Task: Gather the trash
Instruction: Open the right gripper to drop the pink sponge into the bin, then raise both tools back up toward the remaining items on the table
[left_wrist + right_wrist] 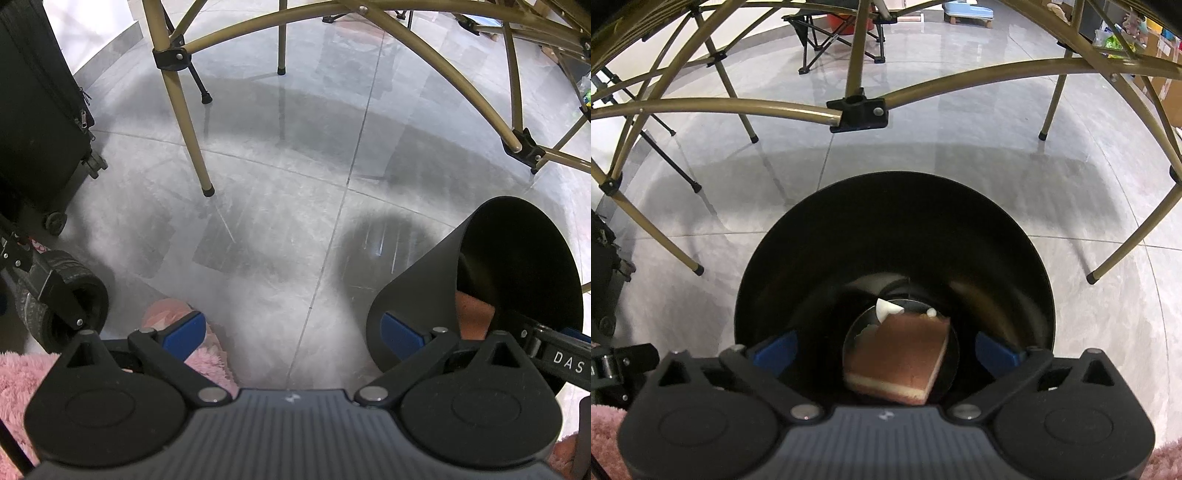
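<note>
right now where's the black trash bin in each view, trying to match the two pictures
Left wrist view: the black trash bin stands at the lower right, seen from the side, its mouth facing right.
Right wrist view: the same bin fills the lower centre, seen straight down its mouth, with a brown sponge and white scraps at the bottom.
Shared landmark: the gold folding table legs on the grey tiled floor.

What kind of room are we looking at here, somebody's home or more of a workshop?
Probably an indoor room used as a makeshift living or storage space. The floor is glossy grey tile, a gold-framed folding table stands over it, and a folding camp chair and a black suitcase sit nearby.
</note>
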{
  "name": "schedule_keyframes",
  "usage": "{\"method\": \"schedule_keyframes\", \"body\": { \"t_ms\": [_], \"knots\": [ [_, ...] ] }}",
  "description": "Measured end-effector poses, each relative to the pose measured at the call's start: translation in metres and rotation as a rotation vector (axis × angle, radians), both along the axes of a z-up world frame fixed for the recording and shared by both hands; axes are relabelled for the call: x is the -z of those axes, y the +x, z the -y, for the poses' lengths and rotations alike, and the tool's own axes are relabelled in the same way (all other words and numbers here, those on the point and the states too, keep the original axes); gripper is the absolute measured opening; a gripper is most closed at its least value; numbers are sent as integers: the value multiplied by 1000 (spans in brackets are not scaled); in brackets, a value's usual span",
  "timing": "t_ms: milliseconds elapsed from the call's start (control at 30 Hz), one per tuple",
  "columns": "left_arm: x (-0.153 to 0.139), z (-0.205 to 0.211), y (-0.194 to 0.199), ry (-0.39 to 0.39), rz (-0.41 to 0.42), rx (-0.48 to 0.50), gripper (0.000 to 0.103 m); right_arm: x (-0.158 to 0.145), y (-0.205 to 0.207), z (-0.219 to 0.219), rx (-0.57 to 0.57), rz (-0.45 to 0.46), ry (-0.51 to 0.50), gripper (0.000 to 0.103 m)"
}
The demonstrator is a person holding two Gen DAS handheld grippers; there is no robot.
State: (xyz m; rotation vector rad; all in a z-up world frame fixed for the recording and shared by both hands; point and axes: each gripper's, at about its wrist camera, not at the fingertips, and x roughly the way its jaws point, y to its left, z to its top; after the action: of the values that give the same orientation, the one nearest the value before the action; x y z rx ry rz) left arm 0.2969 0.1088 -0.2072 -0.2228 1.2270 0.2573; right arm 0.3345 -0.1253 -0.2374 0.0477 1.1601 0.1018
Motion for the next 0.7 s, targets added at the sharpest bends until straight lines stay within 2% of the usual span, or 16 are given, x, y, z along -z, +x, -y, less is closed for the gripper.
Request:
{"method": "schedule_keyframes", "body": {
  "t_ms": [533,700],
  "knots": [
    [-5,4,-2,-4,18,15,103,-5,-6,4,2,2,2,103],
    [-15,6,-5,-3,62,18,103,-9,-8,7,5,13,4,103]
  ]
}}
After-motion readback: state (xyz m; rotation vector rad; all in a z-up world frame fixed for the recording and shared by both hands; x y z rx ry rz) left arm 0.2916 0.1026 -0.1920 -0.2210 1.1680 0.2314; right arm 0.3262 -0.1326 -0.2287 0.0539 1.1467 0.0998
